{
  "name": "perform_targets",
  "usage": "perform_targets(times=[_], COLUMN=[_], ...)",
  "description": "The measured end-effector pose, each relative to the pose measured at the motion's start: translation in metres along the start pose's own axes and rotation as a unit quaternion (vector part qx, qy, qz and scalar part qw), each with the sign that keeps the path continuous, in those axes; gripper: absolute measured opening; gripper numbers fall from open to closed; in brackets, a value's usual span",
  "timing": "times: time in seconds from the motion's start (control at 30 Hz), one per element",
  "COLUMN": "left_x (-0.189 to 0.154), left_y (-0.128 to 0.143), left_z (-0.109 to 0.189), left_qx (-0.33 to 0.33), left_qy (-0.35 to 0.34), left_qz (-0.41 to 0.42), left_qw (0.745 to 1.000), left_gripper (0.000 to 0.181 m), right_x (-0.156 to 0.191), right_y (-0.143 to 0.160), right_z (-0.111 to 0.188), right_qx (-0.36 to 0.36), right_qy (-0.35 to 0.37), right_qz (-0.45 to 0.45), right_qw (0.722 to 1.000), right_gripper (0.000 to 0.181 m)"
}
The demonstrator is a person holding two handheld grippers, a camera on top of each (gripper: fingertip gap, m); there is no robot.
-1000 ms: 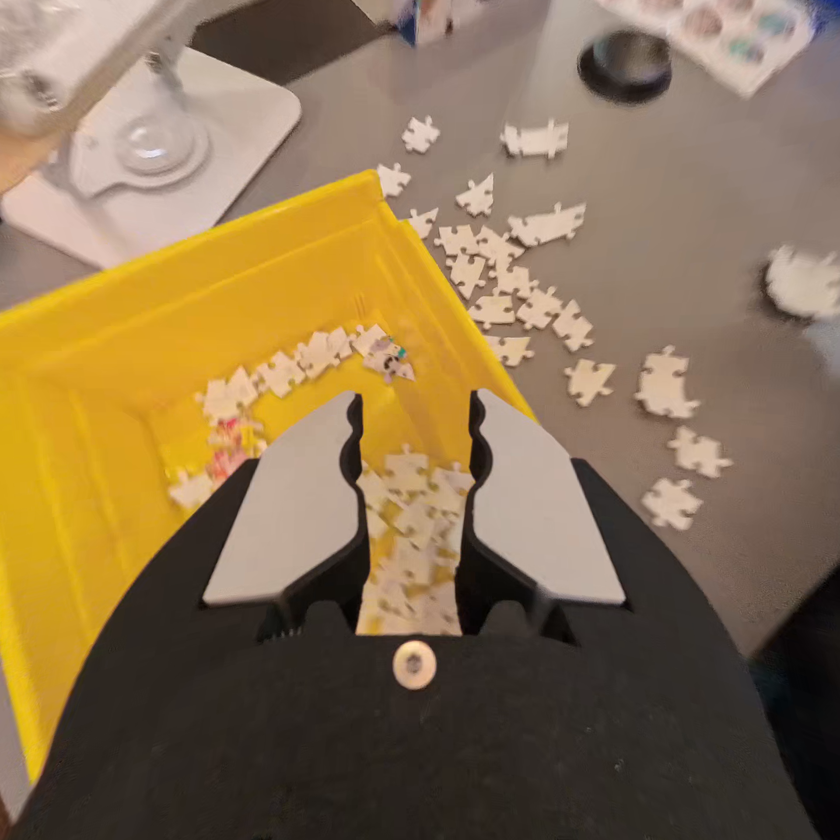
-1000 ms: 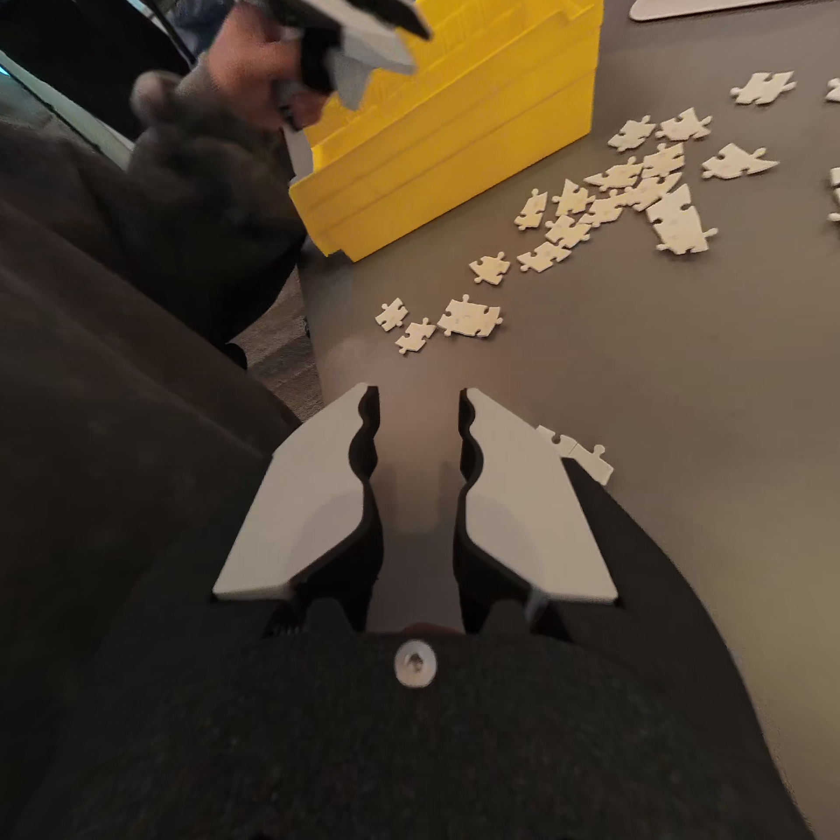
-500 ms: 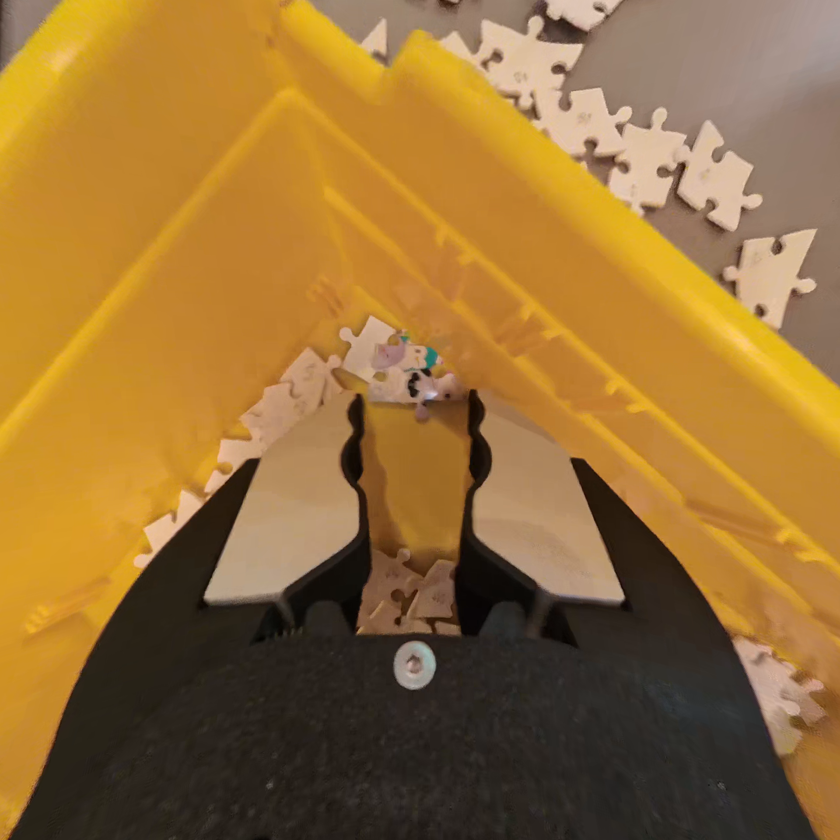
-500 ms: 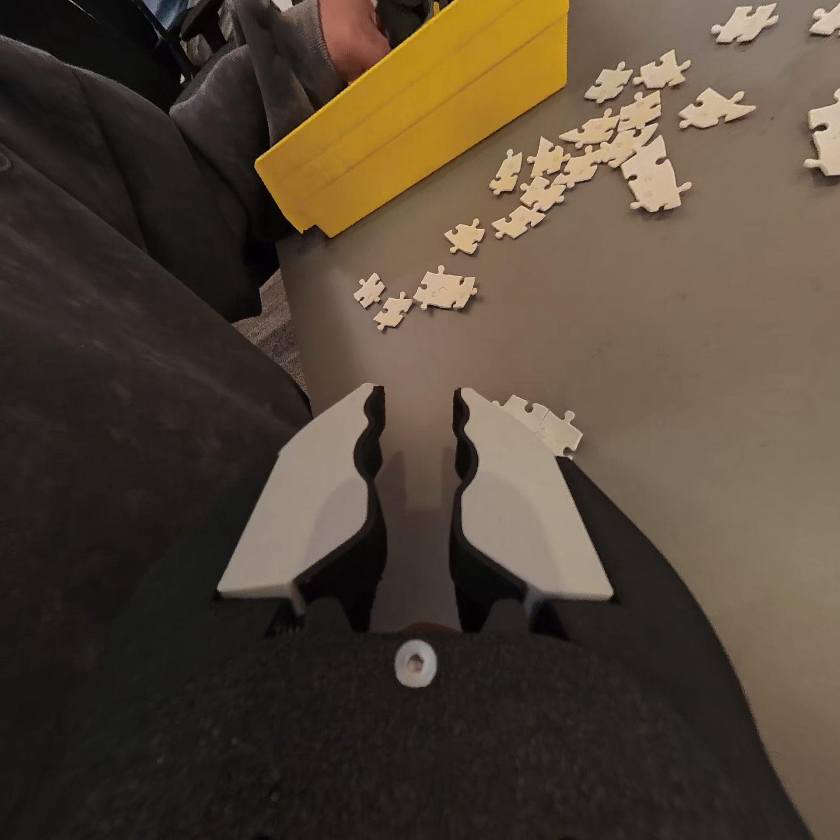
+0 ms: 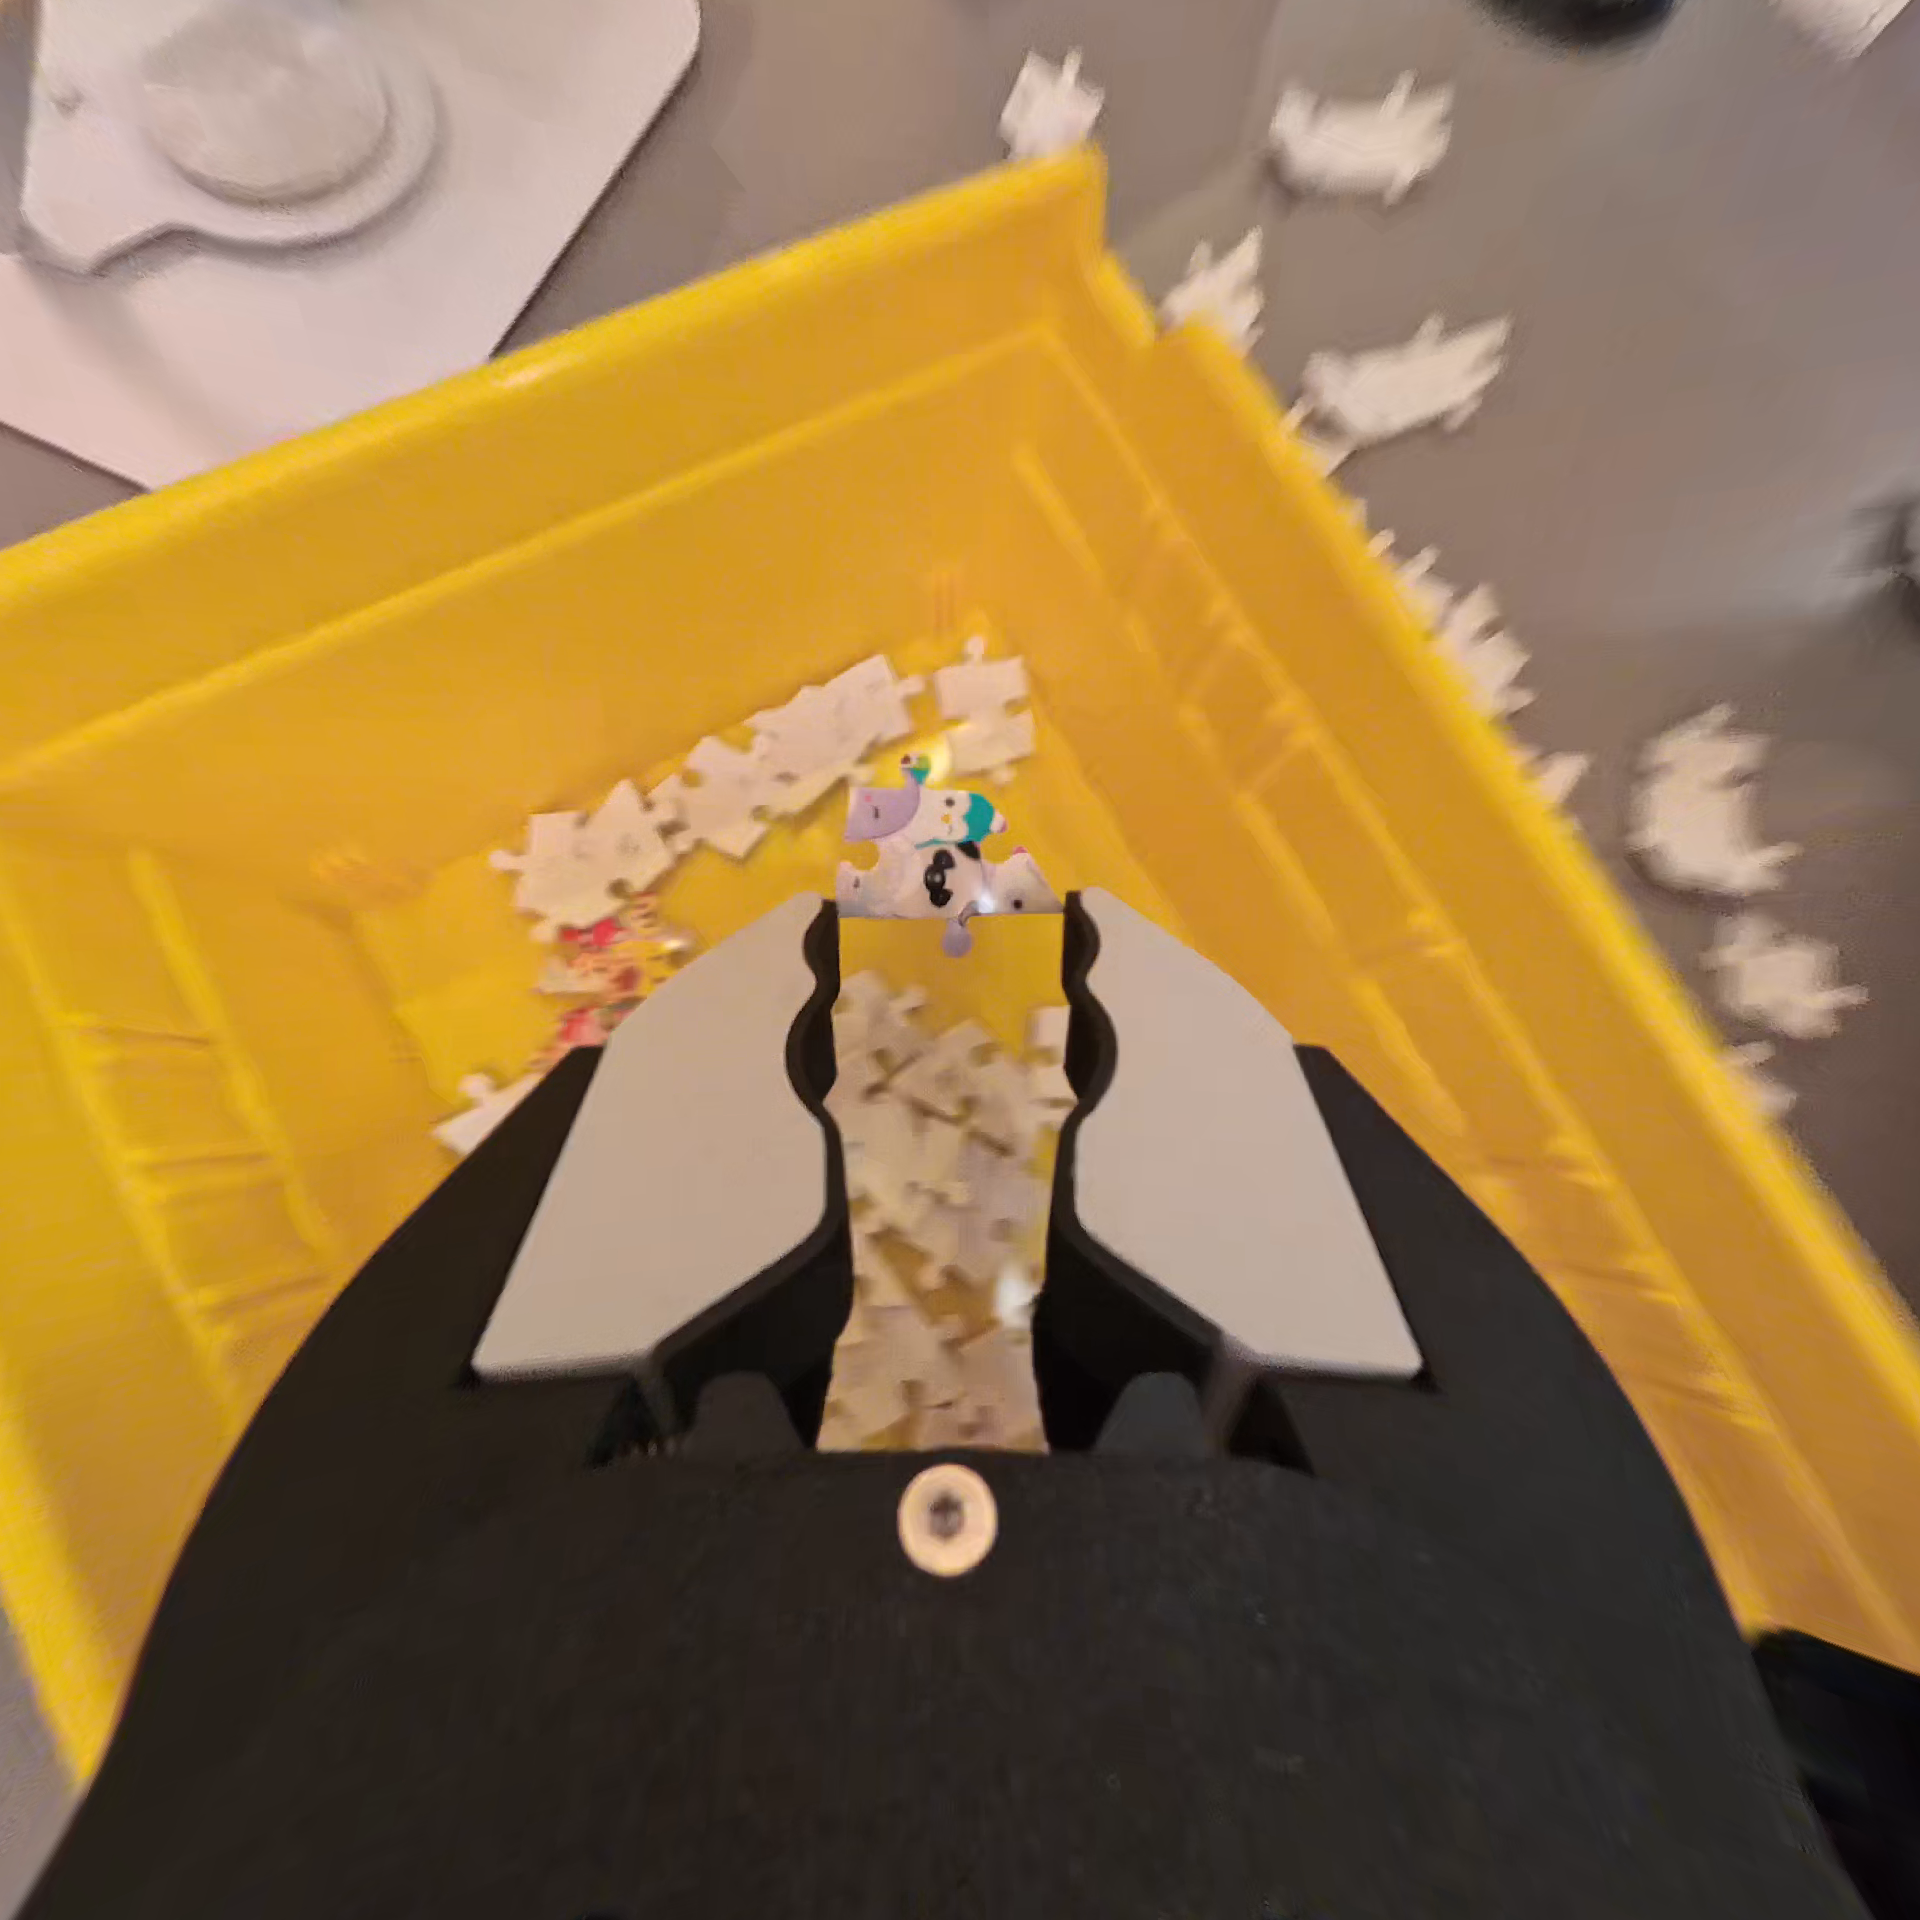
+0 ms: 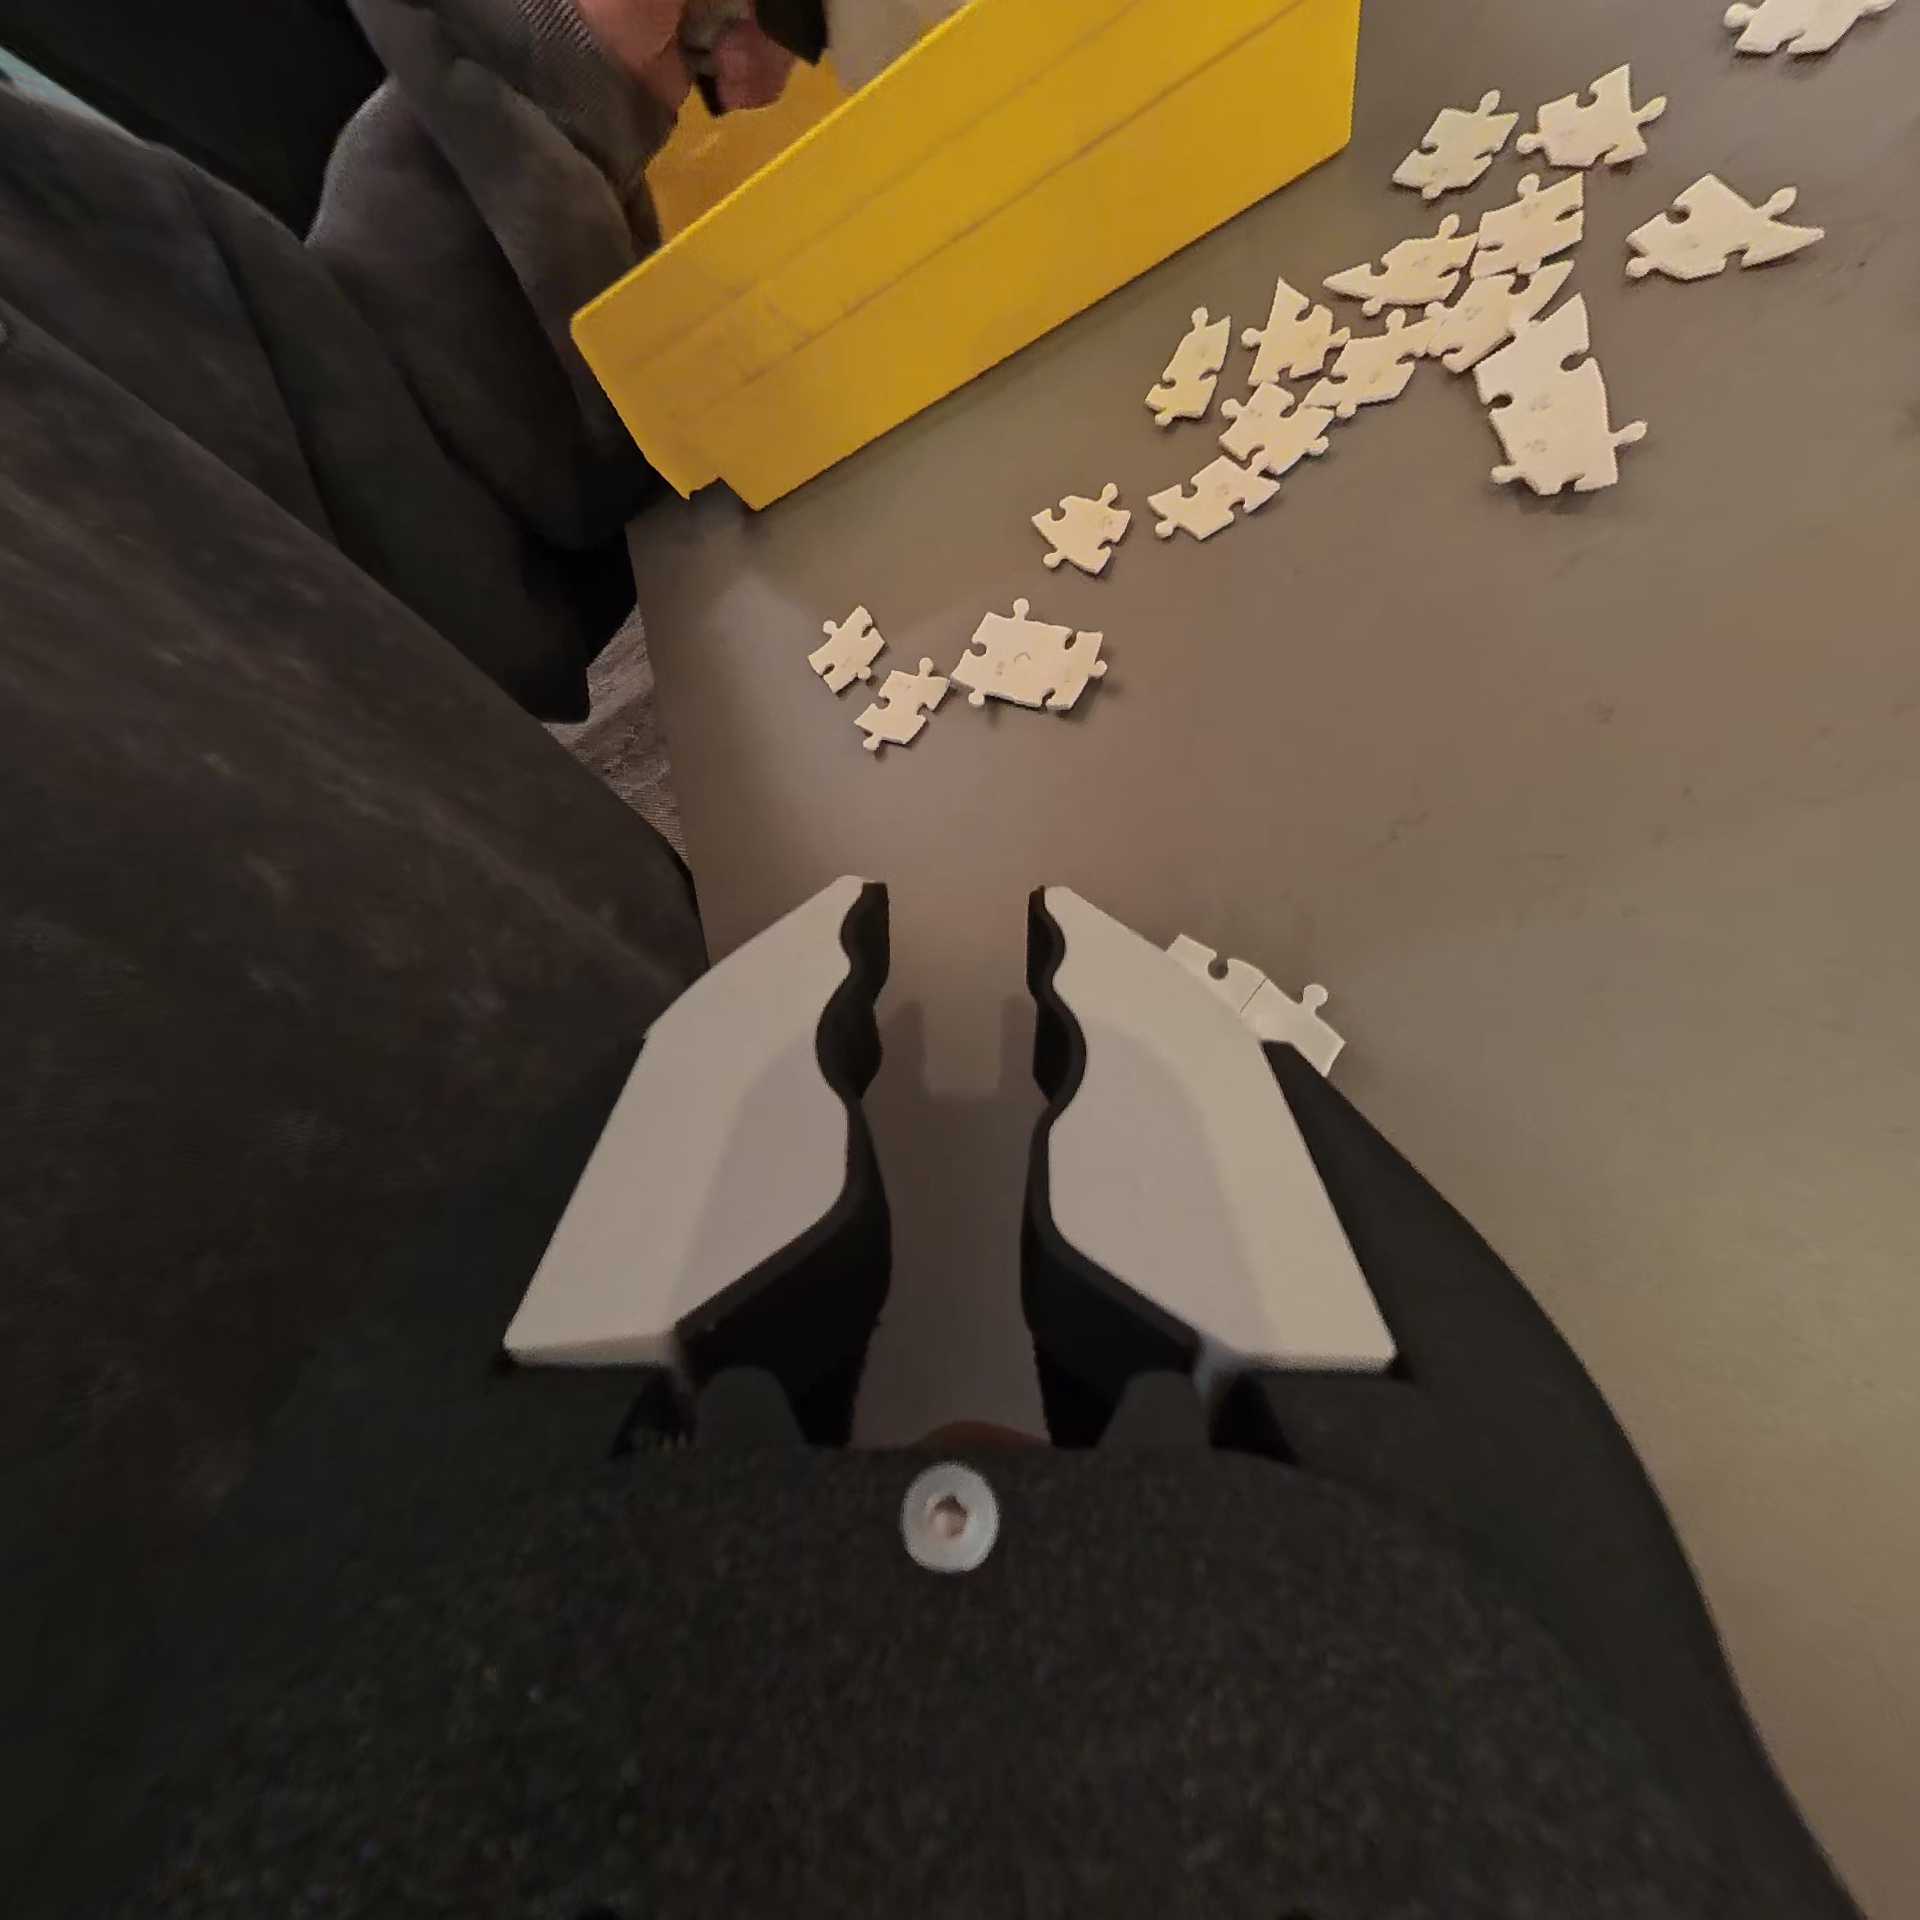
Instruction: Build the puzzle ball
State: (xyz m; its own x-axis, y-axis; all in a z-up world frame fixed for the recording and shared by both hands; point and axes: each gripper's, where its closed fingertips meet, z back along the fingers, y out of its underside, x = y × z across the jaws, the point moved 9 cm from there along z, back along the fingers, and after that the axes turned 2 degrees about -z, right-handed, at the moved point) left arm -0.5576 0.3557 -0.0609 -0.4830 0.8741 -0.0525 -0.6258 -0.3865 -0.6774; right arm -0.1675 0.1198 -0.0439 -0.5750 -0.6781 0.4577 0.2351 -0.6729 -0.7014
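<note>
The fingers of the left gripper pinch a printed puzzle chunk by its edges at frame centre above the yellow bin, where a tilt could drop it, while the right gripper hangs spread over the counter.

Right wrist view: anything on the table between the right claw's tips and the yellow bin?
Yes. In the right wrist view, three white puzzle pieces lie on the grey table between the open right claw and the bin.

Your right gripper's finger hides part of a near puzzle piece. Table pieces right of the bin blur.
</note>
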Motion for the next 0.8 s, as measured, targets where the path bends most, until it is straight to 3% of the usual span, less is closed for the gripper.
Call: perform_targets(times=[0.1,0.17,0.23,0.27,0.43,0.63,0.8], left_x=[-0.014,-0.025,-0.035,-0.042,-0.077,-0.123,-0.16], left_y=[-0.006,-0.012,-0.018,-0.02,-0.039,-0.058,-0.07], left_z=[0.025,0.041,0.052,0.055,0.053,0.046,0.042], left_qx=[-0.137,-0.234,-0.296,-0.309,-0.306,-0.28,-0.255], left_qy=[0.131,0.273,0.408,0.458,0.57,0.614,0.636], left_qz=[0.105,0.183,0.233,0.238,0.273,0.288,0.283], left_qw=[0.976,0.915,0.831,0.799,0.713,0.679,0.671], left_gripper=[0.04,0.04,0.04,0.04,0.04,0.04,0.04], right_x=[0.0,0.003,0.009,0.012,0.039,0.075,0.077], right_y=[-0.007,-0.02,-0.039,-0.049,-0.106,-0.152,-0.16], right_z=[-0.002,-0.004,-0.008,-0.01,-0.02,-0.029,-0.027], right_qx=[-0.014,-0.028,-0.048,-0.058,-0.103,-0.122,-0.121], right_qy=[-0.003,-0.007,-0.015,-0.021,-0.073,-0.088,-0.122], right_qz=[0.015,0.047,0.086,0.107,0.197,0.307,0.296], right_qw=[1.0,0.998,0.995,0.992,0.972,0.94,0.94], right_gripper=[0.025,0.025,0.026,0.026,0.026,0.024,0.024])
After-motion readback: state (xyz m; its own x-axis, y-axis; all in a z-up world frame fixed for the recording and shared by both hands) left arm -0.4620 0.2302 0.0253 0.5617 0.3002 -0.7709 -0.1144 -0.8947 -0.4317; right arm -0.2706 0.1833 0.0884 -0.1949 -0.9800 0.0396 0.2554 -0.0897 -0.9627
